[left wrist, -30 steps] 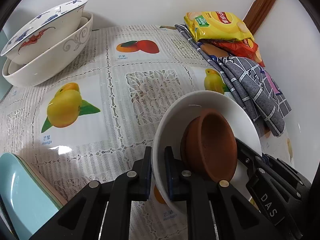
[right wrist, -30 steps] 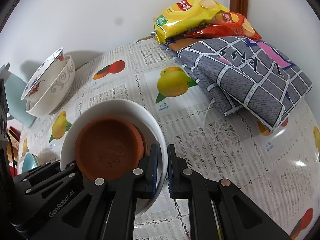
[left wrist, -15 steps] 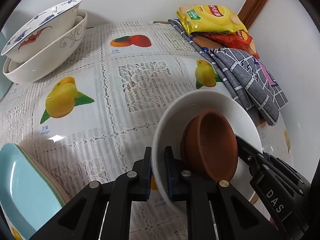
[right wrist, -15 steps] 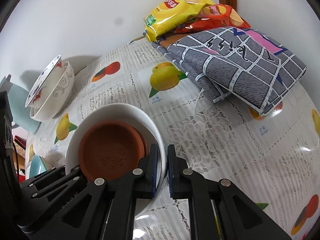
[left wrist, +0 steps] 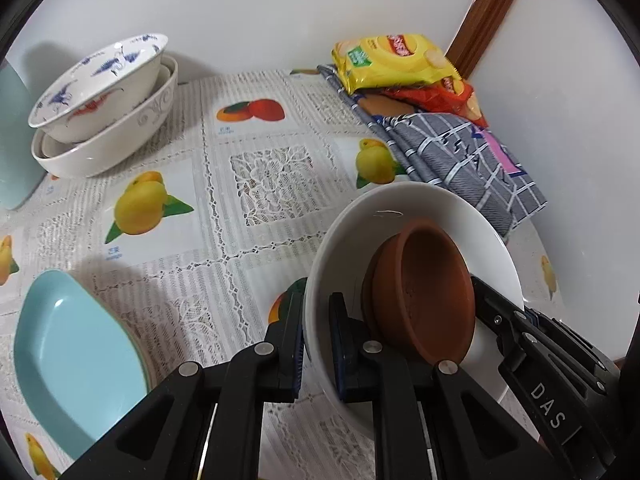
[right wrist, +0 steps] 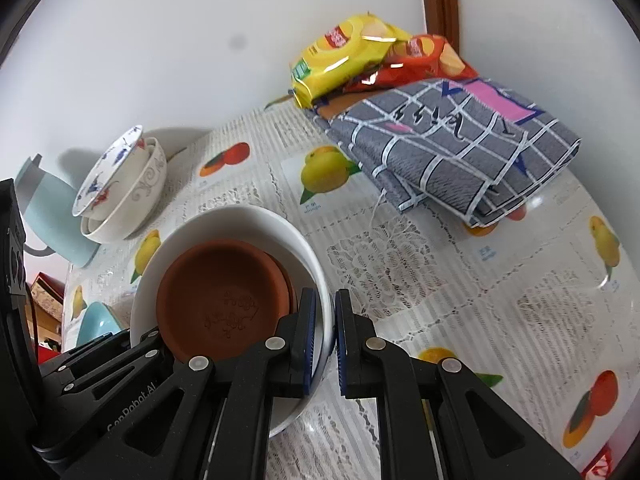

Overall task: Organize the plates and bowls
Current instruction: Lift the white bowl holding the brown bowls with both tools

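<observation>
A white bowl [left wrist: 420,208] holds stacked brown clay dishes [left wrist: 428,284]. My left gripper [left wrist: 316,320] is shut on the bowl's left rim. My right gripper [right wrist: 326,320] is shut on the opposite rim of the same white bowl [right wrist: 240,224], and the clay dishes [right wrist: 224,296] show inside it. The bowl is held above the table, tilted. A blue-patterned bowl [left wrist: 100,84] is nested in a larger white bowl [left wrist: 120,136] at the far left. A light blue plate [left wrist: 76,356] lies at the near left.
Yellow and red snack bags [left wrist: 392,60] rest on a folded grey checked cloth [left wrist: 460,160] at the far right, by the wall. A pale blue jug [right wrist: 52,216] stands behind the nested bowls. The table has a fruit-print lace cover [left wrist: 260,184].
Both grippers have risen and drawn back with the white bowl, which now sits higher above the table. More of the blue plate shows at the near left.
</observation>
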